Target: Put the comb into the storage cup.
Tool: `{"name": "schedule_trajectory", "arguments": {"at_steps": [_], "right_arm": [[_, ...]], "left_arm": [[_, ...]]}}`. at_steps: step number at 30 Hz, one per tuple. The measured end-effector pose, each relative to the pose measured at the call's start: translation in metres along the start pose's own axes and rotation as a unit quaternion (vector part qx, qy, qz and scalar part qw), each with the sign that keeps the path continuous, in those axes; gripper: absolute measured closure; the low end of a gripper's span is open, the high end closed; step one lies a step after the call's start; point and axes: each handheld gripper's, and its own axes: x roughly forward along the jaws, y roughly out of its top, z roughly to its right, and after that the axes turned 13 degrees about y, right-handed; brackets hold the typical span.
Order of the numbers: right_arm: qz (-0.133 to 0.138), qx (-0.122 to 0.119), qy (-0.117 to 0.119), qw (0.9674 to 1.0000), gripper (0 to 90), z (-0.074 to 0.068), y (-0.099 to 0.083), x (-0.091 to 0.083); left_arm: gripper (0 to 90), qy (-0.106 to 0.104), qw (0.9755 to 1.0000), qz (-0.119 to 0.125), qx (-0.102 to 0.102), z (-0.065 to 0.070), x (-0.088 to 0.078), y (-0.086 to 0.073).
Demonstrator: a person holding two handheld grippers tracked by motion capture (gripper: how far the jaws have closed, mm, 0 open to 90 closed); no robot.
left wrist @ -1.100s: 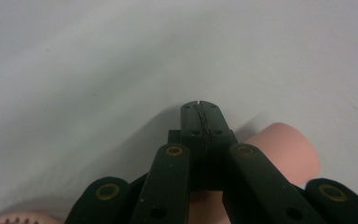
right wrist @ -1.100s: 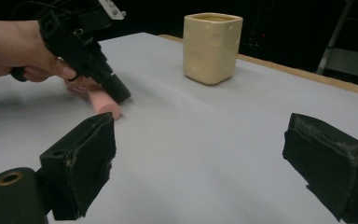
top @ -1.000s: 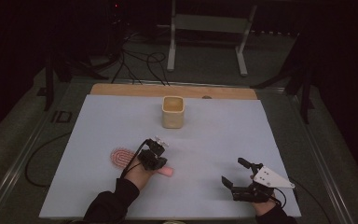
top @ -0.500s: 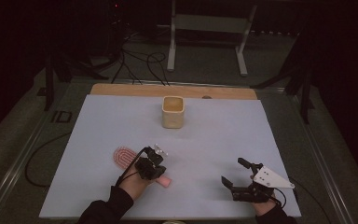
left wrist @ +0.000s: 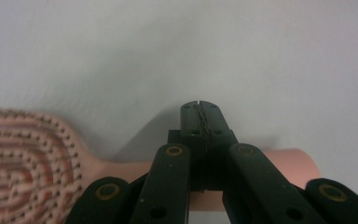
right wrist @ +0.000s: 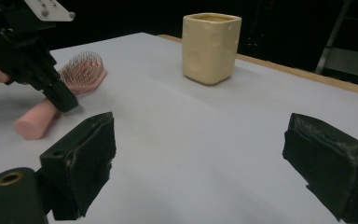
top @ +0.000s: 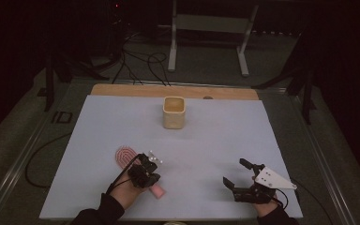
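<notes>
Cup (top: 174, 112) stands behind hairbrush (top: 127, 158) on table (top: 225, 136)

We see two black linkage grippers. Left gripper (left wrist: 199, 108): flat black links with brass-ringed pivots, small screw holes, toothed pad faces; white studs on top, thin black cable along the hand. Right gripper (top: 240, 174): grey three-cornered plate with small holes, chunky matte pads (right wrist: 86, 149) with worn edges, one brass-ringed pivot. Both sleeves (top: 96, 215) dark.
</notes>
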Motion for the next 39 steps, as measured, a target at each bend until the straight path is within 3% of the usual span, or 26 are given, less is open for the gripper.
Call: {"name": "schedule_trajectory", "arguments": {"at_steps": [14, 22, 29, 39], "right_arm": [[-0.002, -0.001, 0.0, 1.0, 8.8, -0.001, 0.0, 0.001], [-0.003, 0.0, 0.0, 1.0, 8.8, 0.0, -0.001, 0.001], [-0.003, 0.0, 0.0, 1.0, 8.8, 0.0, 0.0, 0.001], [-0.004, 0.002, 0.002, 1.0, 8.8, 0.0, -0.001, 0.002]], "left_arm": [[90.0, 0.008, 0.9997, -0.022, 0.008, -0.012, -0.017, -0.029], [90.0, 0.024, 0.9989, -0.04, 0.001, -0.03, -0.025, -0.048], [90.0, 0.048, 0.9967, -0.065, -0.009, -0.049, -0.033, -0.067], [90.0, 0.062, 0.9948, -0.078, -0.018, -0.065, -0.04, -0.081]]}}
